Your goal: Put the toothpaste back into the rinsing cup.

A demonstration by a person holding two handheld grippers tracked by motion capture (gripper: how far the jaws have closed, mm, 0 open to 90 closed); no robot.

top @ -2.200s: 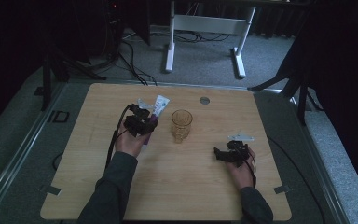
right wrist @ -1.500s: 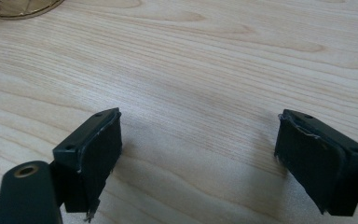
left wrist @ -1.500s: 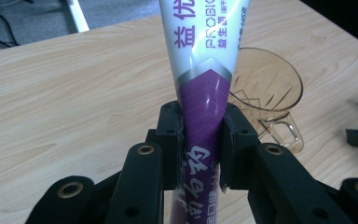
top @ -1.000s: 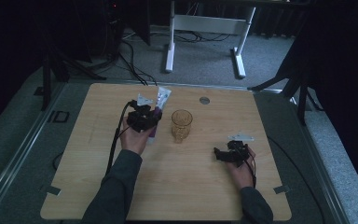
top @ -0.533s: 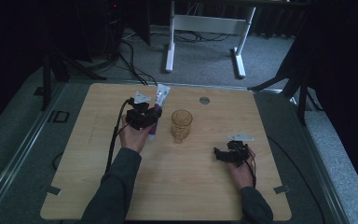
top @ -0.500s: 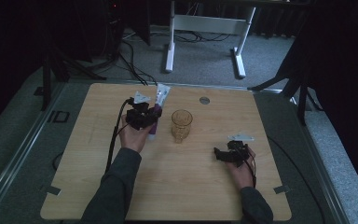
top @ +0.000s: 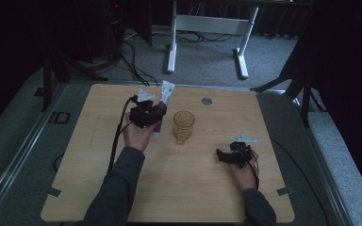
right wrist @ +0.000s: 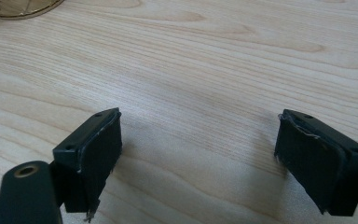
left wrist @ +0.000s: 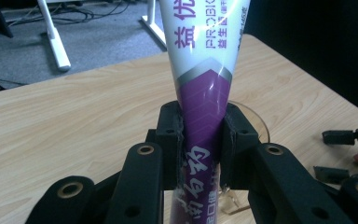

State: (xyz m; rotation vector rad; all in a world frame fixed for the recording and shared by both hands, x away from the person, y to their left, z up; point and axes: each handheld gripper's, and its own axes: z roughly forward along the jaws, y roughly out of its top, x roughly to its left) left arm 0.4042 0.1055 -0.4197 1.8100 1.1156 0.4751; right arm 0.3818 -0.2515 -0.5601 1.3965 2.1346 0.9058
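The toothpaste tube (left wrist: pixel 204 88) is clenched in the left gripper (left wrist: pixel 204 140) just left of the glass mug (top: pixel 184 126) — not yet inside — while the right gripper (right wrist: pixel 200 158) rests released.

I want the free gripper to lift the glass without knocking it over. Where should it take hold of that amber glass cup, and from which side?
Probably the cup's wall just below the rim, jaws straddling it from the right gripper's side. The amber glass cup stands upright with its mouth open, and the toothpaste tube clamped in the left gripper crowds its other side.
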